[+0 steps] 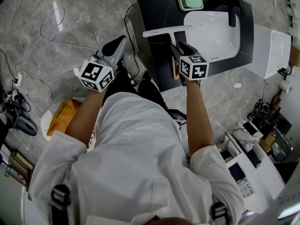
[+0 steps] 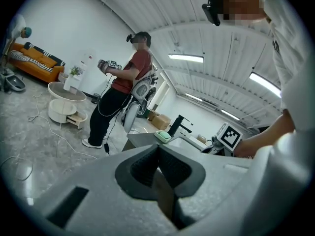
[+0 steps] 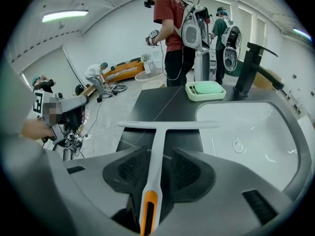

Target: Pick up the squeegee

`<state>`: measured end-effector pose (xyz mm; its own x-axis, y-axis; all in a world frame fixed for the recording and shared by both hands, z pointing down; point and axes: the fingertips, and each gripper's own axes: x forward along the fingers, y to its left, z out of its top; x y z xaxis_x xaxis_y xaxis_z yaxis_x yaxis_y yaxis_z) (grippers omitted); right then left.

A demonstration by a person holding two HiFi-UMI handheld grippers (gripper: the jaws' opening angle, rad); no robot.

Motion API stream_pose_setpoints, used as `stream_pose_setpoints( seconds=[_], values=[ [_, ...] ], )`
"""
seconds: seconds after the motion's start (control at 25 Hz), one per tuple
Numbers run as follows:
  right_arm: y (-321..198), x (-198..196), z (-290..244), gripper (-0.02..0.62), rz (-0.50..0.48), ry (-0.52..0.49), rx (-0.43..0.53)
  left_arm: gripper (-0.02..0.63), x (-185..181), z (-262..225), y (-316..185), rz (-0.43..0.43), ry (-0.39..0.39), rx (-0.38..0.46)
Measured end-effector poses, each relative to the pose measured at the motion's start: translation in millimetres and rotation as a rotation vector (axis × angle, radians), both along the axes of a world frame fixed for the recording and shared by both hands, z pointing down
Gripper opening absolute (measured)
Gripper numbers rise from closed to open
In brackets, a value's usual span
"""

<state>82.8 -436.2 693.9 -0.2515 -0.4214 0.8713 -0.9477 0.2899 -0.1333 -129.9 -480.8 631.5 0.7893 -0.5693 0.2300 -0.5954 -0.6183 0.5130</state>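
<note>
White T-shaped plastic squeegee (image 3: 157,136) on dark counter (image 3: 147,102), its handle between spread jaws of my down-tilted right gripper (image 3: 157,155), left gripper (image 2: 157,151) nearly level, pressed together.

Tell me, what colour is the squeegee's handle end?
Orange. The squeegee shows best in the right gripper view.

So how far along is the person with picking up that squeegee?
Done: the right gripper is lined up, with its open jaws either side of the squeegee handle. In hand: nothing is gripped yet, since the jaws aren't pressing it. Still to do: close, then lift it off the dark counter. The left gripper is shut and empty.
</note>
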Motion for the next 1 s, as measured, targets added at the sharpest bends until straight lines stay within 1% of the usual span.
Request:
stream_pose_setpoints(
  seconds=[0.12, 0.2, 0.32, 0.48, 0.6, 0.88, 1.0],
  values=[
    [2, -5, 7, 0.156, -0.030, 0.000, -0.029, 0.015, -3, 6, 1, -0.001, -0.008, -0.010],
    [2, -6, 10, 0.148, -0.027, 0.000, -0.038, 0.015, -6, 8, 0, -0.009, -0.012, -0.015],
    [-1, -6, 12, 0.101, -0.019, 0.016, -0.027, 0.015, -10, 10, 0, -0.022, -0.015, -0.018],
    [-1, -6, 13, 0.095, -0.022, 0.023, -0.024, 0.015, -17, 13, 2, -0.037, -0.023, -0.023],
    [-1, -6, 12, 0.089, -0.005, 0.017, -0.019, 0.015, -21, 14, 7, -0.044, -0.031, -0.026],
    [1, -6, 6, 0.080, 0.005, -0.003, 0.015, 0.015, -25, 8, 20, -0.051, -0.048, -0.017],
    [4, -6, -4, 0.078, 0.006, -0.014, 0.045, 0.015, -24, 4, 31, -0.046, -0.055, -0.016]
  ],
)
